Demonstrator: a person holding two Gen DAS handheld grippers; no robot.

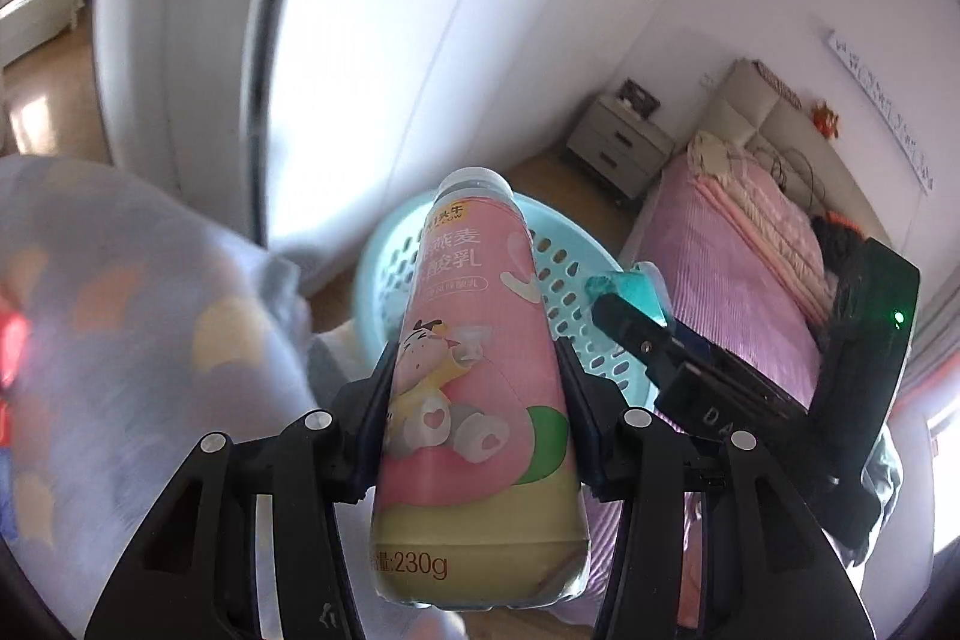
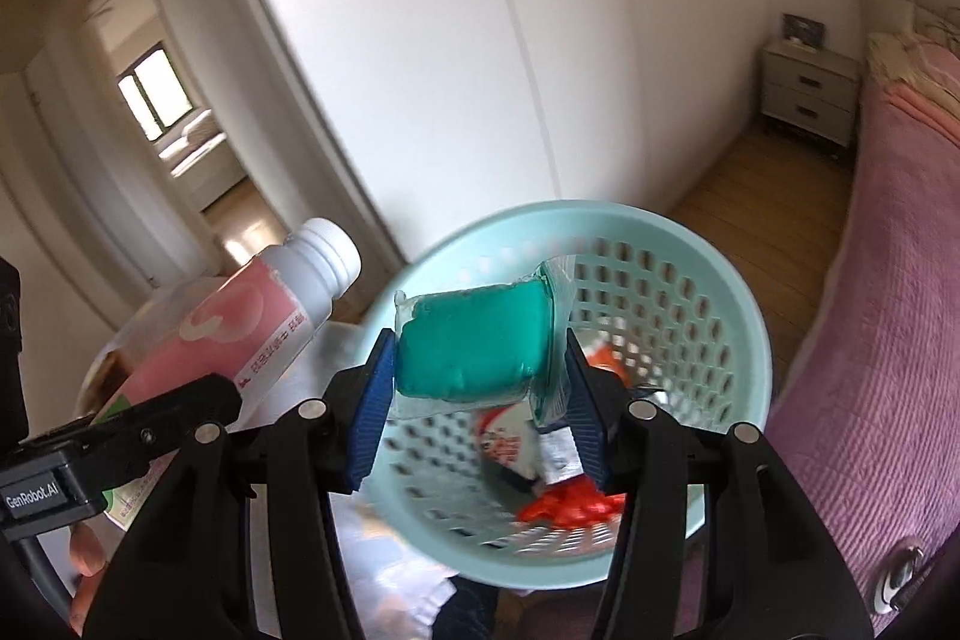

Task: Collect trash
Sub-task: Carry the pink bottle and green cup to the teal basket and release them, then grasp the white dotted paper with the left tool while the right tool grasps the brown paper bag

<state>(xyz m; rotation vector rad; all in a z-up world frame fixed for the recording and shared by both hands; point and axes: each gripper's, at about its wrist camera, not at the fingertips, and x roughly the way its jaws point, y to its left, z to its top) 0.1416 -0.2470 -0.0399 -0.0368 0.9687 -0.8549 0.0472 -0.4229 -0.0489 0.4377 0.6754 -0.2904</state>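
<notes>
Pink bottle (image 1: 480, 370) clamped left gripper (image 1: 477, 376); teal packet (image 2: 477, 349) right gripper (image 2: 477, 388).

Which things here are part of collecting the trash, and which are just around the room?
Job:
- pink bottle, in left gripper
- teal packet, in right gripper
- basket
- wrappers inside it

Lying about:
- bed
- nightstand
- wardrobe

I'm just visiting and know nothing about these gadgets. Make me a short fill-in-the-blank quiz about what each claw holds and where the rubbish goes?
1. The left gripper is clamped on a pink-labelled plastic ____.
2. The right gripper grips a clear packet whose filling is ____ in colour.
3. Both items are near a round, perforated, pale blue plastic ____.
4. Red wrappers already lie ____ it.

Missing words: bottle; green; basket; inside
</notes>
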